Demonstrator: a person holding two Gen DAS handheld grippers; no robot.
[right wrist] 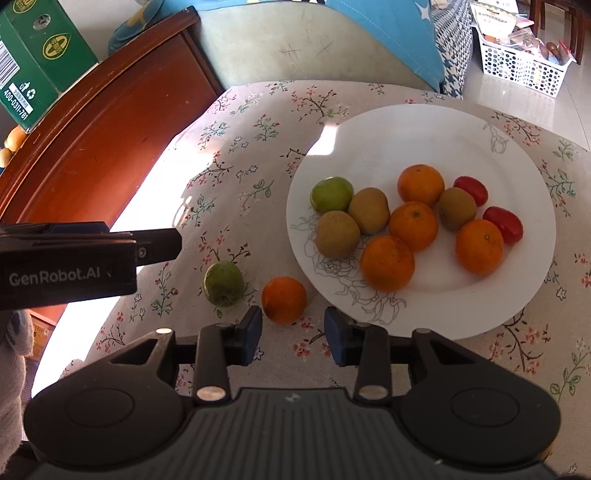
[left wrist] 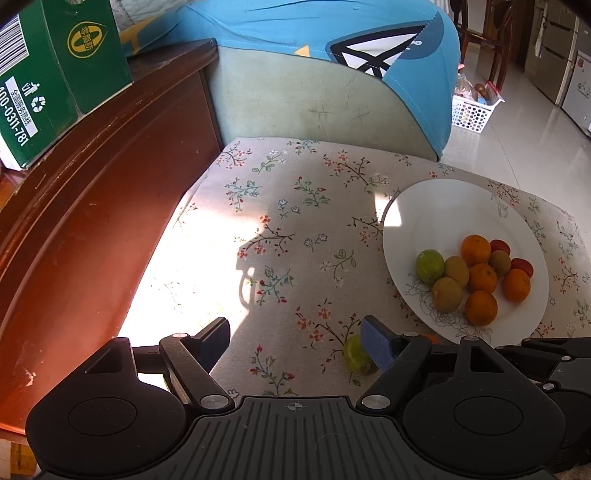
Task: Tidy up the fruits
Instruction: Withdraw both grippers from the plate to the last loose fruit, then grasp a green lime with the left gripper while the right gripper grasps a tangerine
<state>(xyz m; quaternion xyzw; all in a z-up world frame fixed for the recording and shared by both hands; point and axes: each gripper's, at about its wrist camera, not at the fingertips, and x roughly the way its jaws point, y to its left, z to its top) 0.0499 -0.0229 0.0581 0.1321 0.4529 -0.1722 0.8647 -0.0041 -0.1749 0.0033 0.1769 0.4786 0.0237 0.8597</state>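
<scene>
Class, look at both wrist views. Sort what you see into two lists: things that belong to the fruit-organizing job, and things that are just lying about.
Part of the job:
white plate holding fruit
loose green fruit on the cloth
loose orange on the cloth
left gripper, open
right gripper, open

Just lying about:
green carton
white basket
blue cushion

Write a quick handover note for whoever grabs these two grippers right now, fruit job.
Left gripper: open, empty, green fruit just beside its right finger.
Right gripper: open, empty, loose orange just ahead of its fingertips.
White plate on the floral cloth holds ten fruits: four oranges, three brown, one green, two red.
Left: the green fruit and the orange lying on the cloth.
</scene>
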